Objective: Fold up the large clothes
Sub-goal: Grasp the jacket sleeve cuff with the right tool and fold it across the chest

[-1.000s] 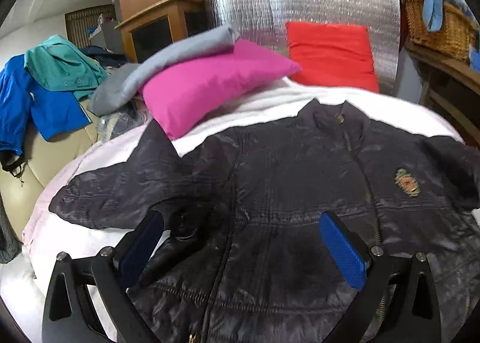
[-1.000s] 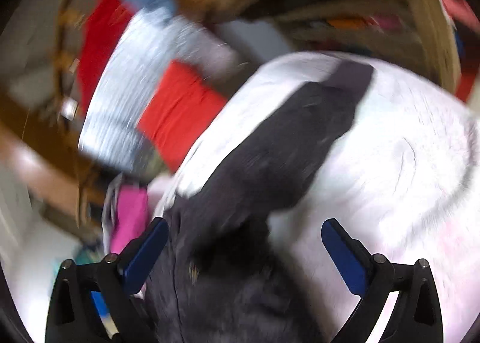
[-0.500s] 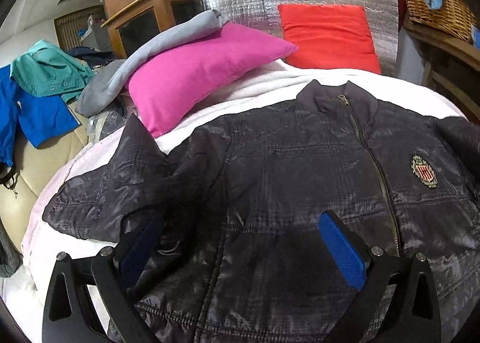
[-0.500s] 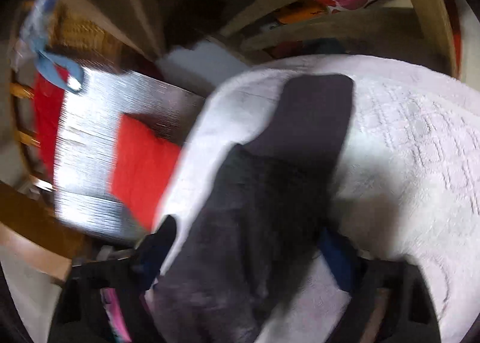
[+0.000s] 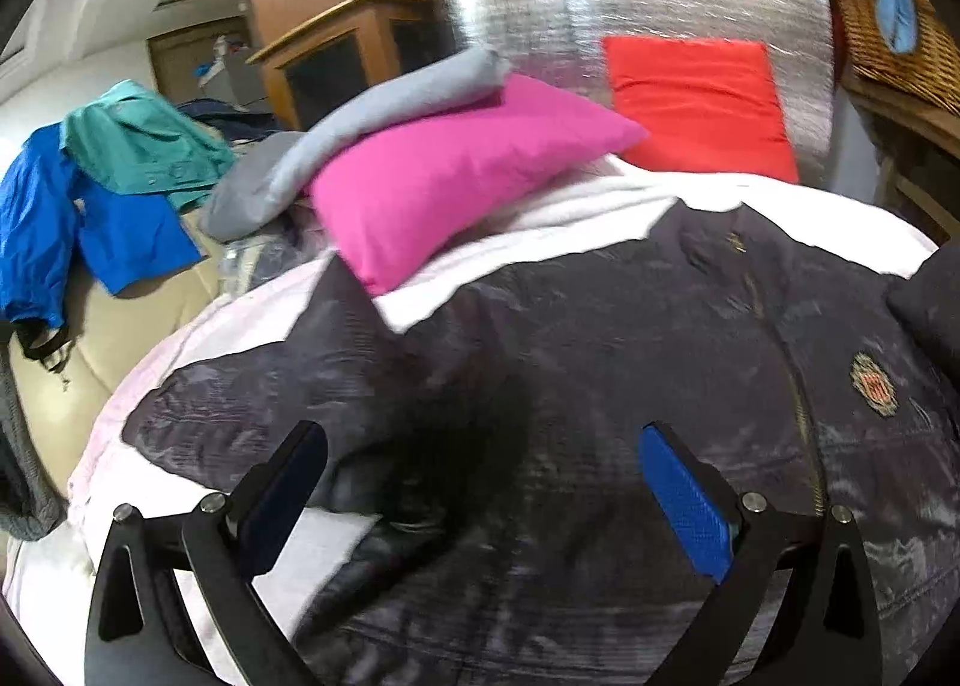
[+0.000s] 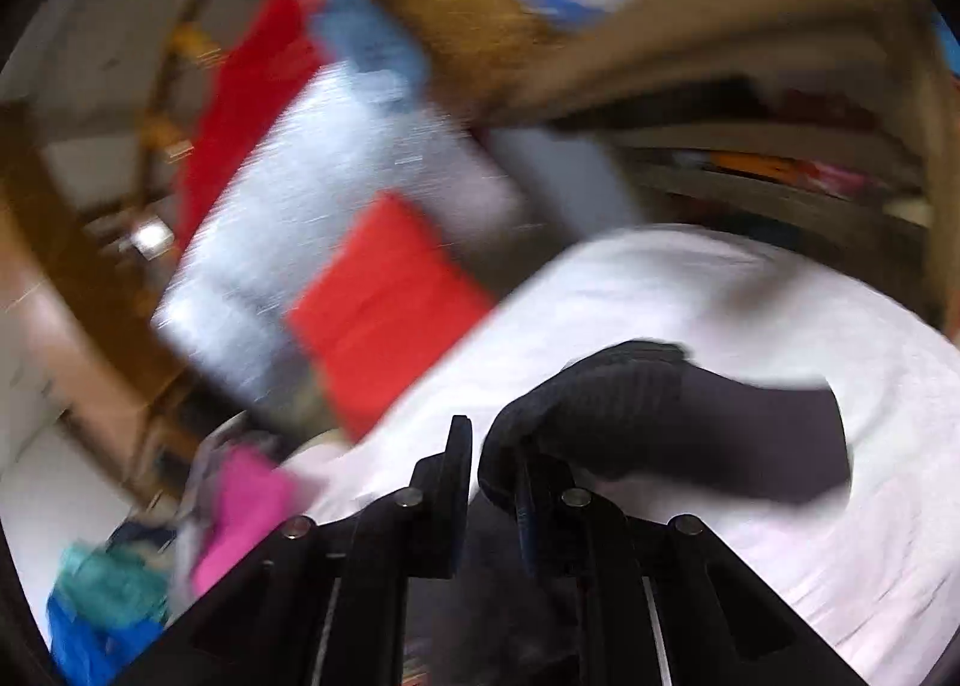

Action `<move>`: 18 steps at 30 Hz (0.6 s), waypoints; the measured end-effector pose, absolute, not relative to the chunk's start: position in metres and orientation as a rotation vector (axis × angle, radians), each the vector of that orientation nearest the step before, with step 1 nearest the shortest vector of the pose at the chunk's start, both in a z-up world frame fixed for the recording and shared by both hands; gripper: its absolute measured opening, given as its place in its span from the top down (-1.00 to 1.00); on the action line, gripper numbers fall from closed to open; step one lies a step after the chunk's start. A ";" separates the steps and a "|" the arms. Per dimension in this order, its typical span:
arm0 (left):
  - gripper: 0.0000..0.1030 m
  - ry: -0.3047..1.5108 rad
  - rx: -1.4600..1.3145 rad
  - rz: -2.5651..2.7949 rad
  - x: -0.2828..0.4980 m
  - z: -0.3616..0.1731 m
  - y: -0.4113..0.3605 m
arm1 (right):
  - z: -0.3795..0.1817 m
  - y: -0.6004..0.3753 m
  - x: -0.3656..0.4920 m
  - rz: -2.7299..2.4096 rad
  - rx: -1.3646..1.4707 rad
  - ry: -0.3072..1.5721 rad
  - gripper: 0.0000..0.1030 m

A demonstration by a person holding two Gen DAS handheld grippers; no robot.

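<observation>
Dark quilted jacket (image 5: 600,386) lies spread on the white bedcover (image 5: 570,212). The right gripper (image 6: 492,470), its jaws just closed, pinches the sleeve (image 6: 690,422) (blurred); carry it smoothly across the chest. The left gripper (image 5: 480,482) hovers spread above. A second ago the right jaws gaped.

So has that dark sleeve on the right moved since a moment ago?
Yes. The sleeve, then flat on the white cover, is now lifted and bunched, pinched in the right tool, whose jaws just closed.

Bright indoor light; right wrist view heavily motion-blurred, left mildly soft, fisheye edges dark w/ bending.
</observation>
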State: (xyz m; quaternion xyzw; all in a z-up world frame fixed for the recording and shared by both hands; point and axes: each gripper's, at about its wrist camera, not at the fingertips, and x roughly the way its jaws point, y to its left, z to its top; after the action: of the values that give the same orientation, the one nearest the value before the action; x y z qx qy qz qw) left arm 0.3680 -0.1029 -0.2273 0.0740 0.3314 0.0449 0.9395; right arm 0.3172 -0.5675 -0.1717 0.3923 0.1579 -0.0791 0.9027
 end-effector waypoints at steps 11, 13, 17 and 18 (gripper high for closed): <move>-1.00 0.661 0.059 0.218 0.363 -0.219 -0.027 | -0.223 -0.352 0.356 0.258 0.817 0.655 0.48; -1.00 0.671 0.046 0.224 0.365 -0.220 -0.022 | -0.257 -0.333 0.364 0.285 0.904 0.795 -0.49; -1.00 0.689 0.031 0.209 0.367 -0.222 -0.019 | -0.304 -0.329 0.344 0.281 1.050 0.907 -0.81; -1.00 0.690 0.038 0.204 0.366 -0.223 -0.022 | -0.305 -0.334 0.331 0.274 1.060 0.894 -0.81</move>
State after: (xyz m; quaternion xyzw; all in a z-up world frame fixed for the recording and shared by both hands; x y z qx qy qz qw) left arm 0.3657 -0.0222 -0.2229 0.0185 0.3377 0.0996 0.9358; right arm 0.3315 -0.3343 -0.3047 0.4870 0.4109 0.1260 0.7603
